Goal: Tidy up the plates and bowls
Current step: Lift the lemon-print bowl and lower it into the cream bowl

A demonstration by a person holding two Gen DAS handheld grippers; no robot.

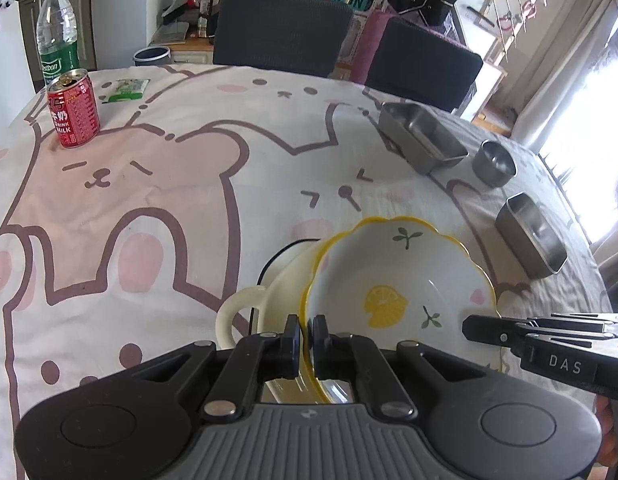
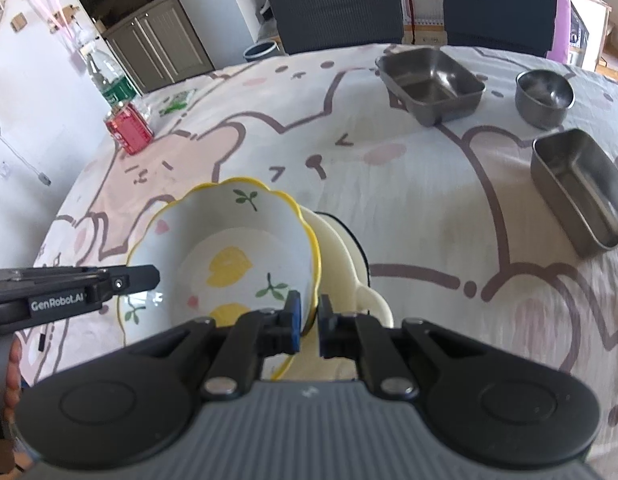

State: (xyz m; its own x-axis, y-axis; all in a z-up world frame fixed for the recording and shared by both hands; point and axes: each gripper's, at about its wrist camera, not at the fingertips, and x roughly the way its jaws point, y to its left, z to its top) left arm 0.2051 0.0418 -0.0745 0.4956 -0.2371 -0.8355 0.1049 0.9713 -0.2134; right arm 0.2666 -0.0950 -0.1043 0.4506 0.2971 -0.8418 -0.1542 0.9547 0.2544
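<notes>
A white lemon-print bowl (image 1: 389, 280) (image 2: 237, 240) with a wavy yellow rim is held between both grippers, right over a cream dish (image 1: 285, 276) (image 2: 341, 248) with loop handles. My left gripper (image 1: 305, 340) is shut on the bowl's near rim in the left wrist view. My right gripper (image 2: 309, 320) is shut on the opposite rim. Each gripper also shows from the side in the other view: the right gripper (image 1: 469, 326) and the left gripper (image 2: 151, 276). Whether the bowl rests in the cream dish I cannot tell.
Two rectangular steel trays (image 2: 429, 80) (image 2: 581, 188) and a small round steel bowl (image 2: 543, 94) stand on the bear-print tablecloth (image 1: 149, 200) at the far right. A red drink can (image 1: 73, 114), a water bottle (image 1: 57, 32) and a green packet (image 1: 125, 90) stand far left. Two dark chairs (image 1: 281, 32) are behind the table.
</notes>
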